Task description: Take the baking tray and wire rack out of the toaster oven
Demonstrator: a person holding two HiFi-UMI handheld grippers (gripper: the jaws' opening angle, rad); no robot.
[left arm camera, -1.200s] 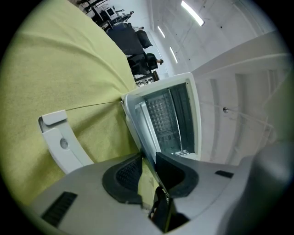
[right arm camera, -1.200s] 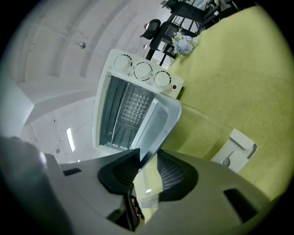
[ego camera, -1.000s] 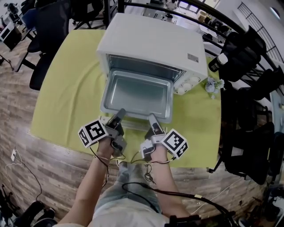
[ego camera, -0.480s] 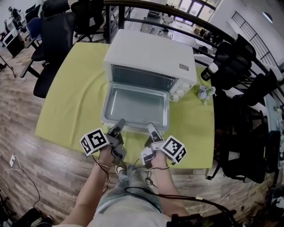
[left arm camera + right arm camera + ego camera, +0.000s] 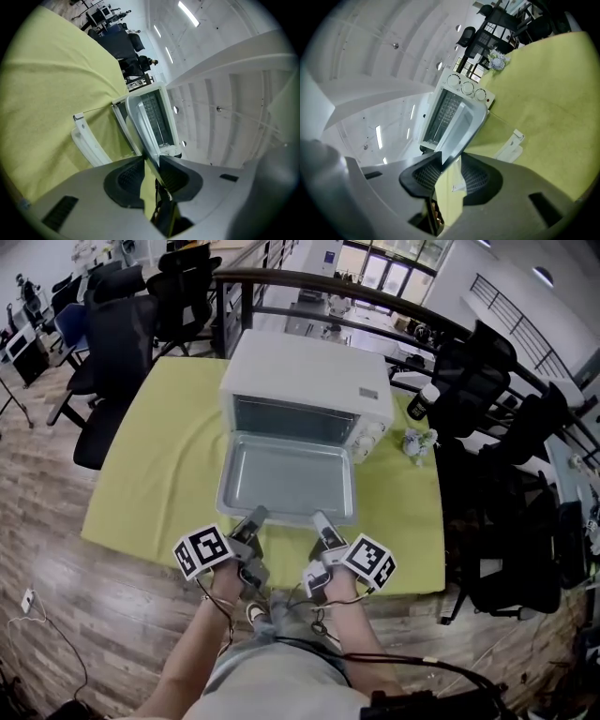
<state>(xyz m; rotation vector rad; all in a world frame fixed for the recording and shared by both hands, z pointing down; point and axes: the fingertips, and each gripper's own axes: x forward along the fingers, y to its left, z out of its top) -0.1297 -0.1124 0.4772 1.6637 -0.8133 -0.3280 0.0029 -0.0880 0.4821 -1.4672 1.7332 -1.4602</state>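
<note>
**Surface.** Desk (image 5: 155,479) under a yellow-green cloth (image 5: 412,521), mid-frame, standing on a wood-plank floor (image 5: 84,606).

**Room.** Black chairs (image 5: 117,343) at upper left, with more dark seating down the right edge. A dark railing (image 5: 309,282) curves behind the desk. Beyond it is an office space with windows.

**On the desk.**
- White oven (image 5: 309,376), upper centre, mouth open. Its door (image 5: 86,140) is folded down onto the cloth.
- Dark bottle (image 5: 421,402) with a white cap, just right of the oven.

**Task item.** Metal tray (image 5: 286,474), empty, in front of the oven mouth and raised above the door.

**Grippers.**
- Left gripper (image 5: 255,515) is clamped on the tray's near rim, left part.
- Right gripper (image 5: 319,517) is clamped on the same rim, right part.
- In each gripper view the rim runs edge-on between the pads.

**Change from a second ago.**
- The grips are unchanged.
- The tray's near rim is closer to the desk's near edge.
- The head view has drawn back, so the oven looks smaller and more of the room shows.
</note>
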